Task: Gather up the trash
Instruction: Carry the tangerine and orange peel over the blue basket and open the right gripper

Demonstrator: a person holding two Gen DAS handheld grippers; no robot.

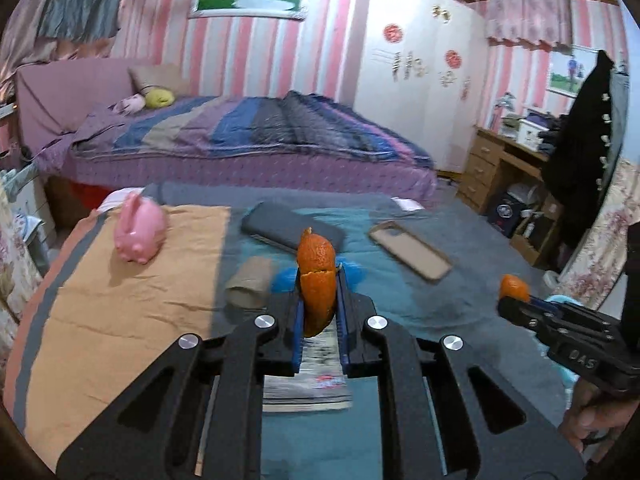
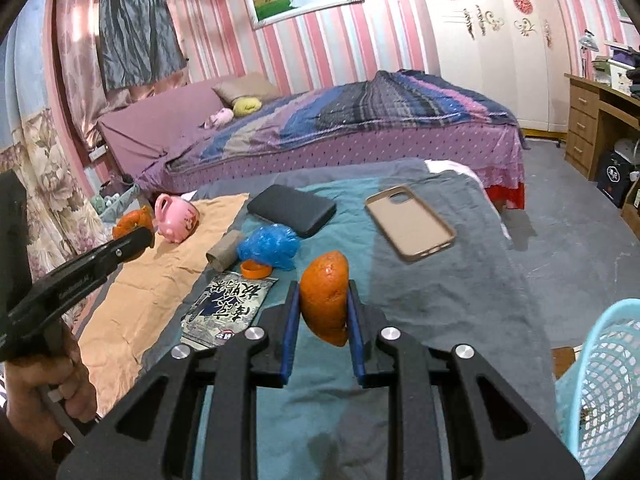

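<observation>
The right claw pinched an upright orange peel, the blue basket at lower right nearest it, while the left claw gripped another peel.

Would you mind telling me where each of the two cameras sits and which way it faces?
Left wrist: on the left gripper, facing along its fingers over the table to the bed; it grips an orange peel; the right gripper and a hand show at right.
Right wrist: on the right gripper, same direction; it grips another peel; the left gripper shows at left, the blue basket at right.
Shared: pink pig, phone case, blue bag.
</observation>
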